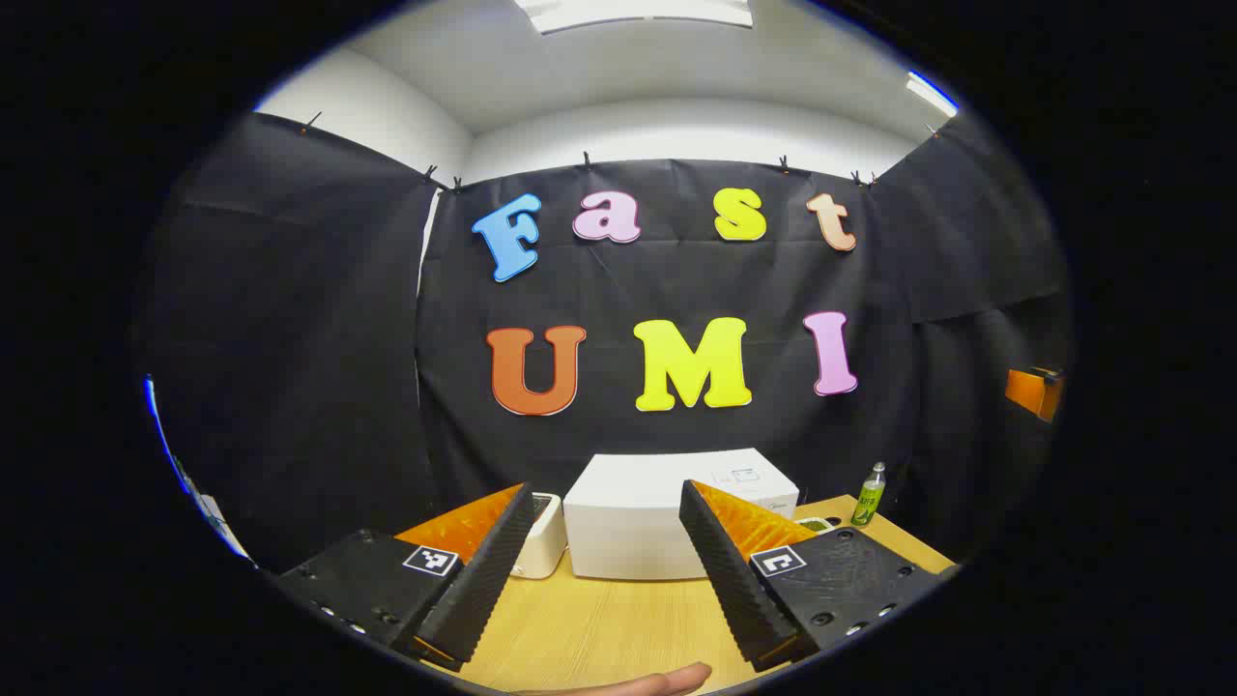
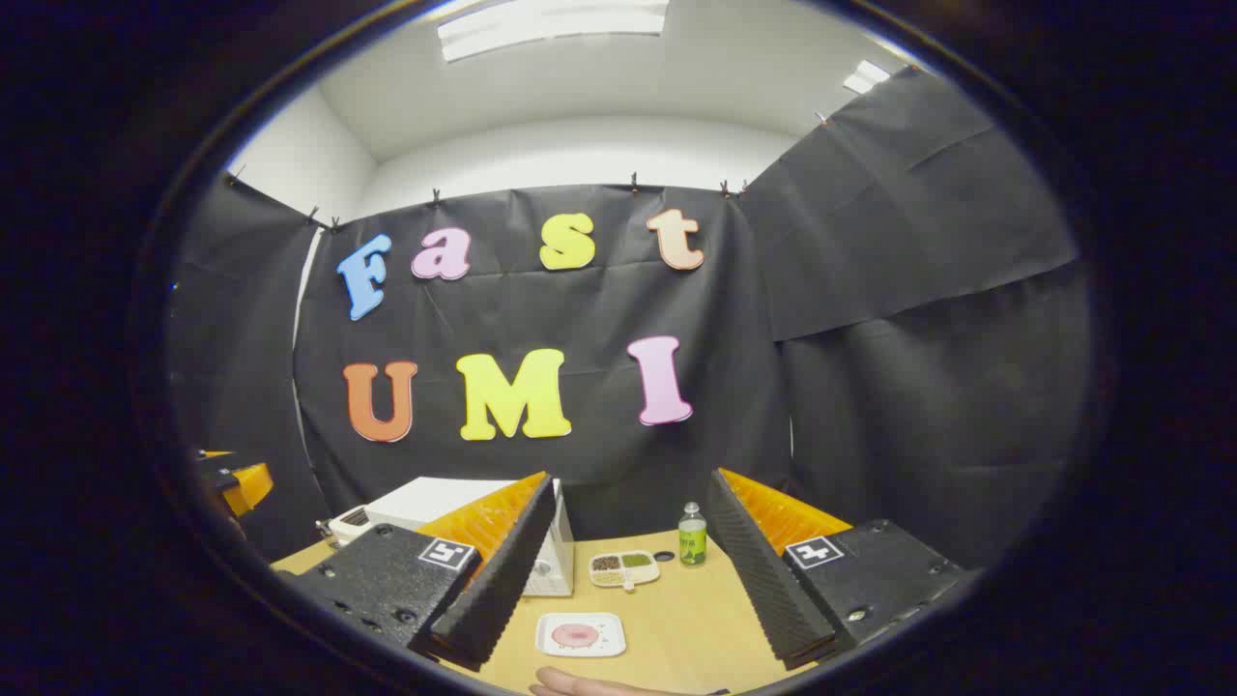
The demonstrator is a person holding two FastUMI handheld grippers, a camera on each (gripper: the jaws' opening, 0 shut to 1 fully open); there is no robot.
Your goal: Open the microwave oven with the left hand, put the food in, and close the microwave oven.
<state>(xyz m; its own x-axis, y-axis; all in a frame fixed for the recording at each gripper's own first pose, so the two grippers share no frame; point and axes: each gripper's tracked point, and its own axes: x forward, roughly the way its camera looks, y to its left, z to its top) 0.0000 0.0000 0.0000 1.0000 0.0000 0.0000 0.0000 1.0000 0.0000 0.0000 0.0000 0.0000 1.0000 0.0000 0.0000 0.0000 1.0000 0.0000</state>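
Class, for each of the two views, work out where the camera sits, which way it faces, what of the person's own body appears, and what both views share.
Left gripper view: rides on the left gripper, facing the white microwave oven across the wooden table; a fingertip shows at the bottom edge.
Right gripper view: rides on the right gripper, facing the table's right part, over the plate of food; a fingertip shows.
Shared: microwave oven, green bottle, sectioned dish, table.

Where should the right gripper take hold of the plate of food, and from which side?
Take the plate by its near rim, coming in low from the front. It lies flat on the table, shallow, with food in the middle, so only the thin edge offers a pinch. The right gripper is open before it.
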